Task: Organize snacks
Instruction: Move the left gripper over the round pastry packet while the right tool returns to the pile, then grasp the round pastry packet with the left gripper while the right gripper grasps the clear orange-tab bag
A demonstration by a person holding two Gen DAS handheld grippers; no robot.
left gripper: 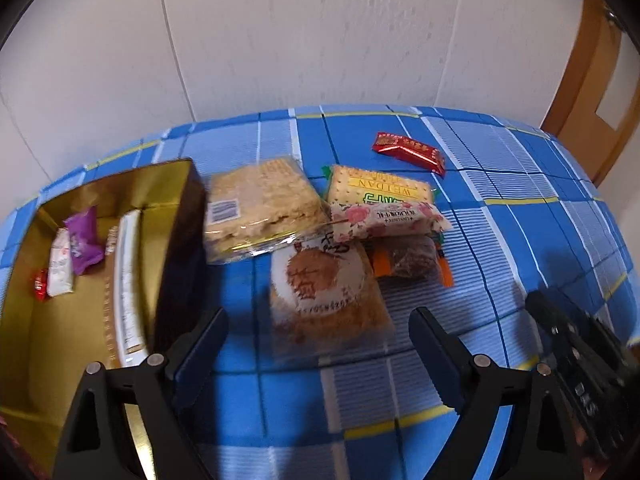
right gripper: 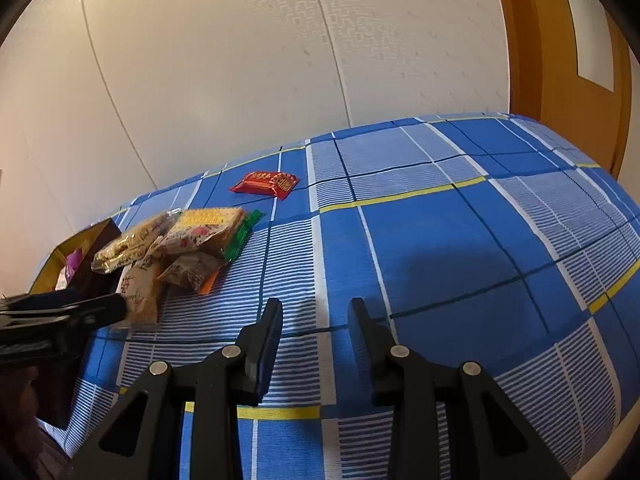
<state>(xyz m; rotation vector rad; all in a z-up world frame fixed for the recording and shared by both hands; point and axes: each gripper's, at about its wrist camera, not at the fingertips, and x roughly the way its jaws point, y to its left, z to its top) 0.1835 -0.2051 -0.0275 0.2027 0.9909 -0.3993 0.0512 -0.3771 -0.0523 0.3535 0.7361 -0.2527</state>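
Observation:
A pile of snack packs lies on the blue checked cloth: a round pastry pack, a clear cracker pack, a yellow biscuit pack, a floral bar and a brown pack with orange ends. A red bar lies apart behind them, also in the right wrist view. A gold-lined box at the left holds several small snacks. My left gripper is open just over the pastry pack. My right gripper is open and empty over bare cloth.
The box's dark wall stands close to the left finger. The right gripper's body sits at the left view's lower right. A white wall is behind the table and a wooden door at the right.

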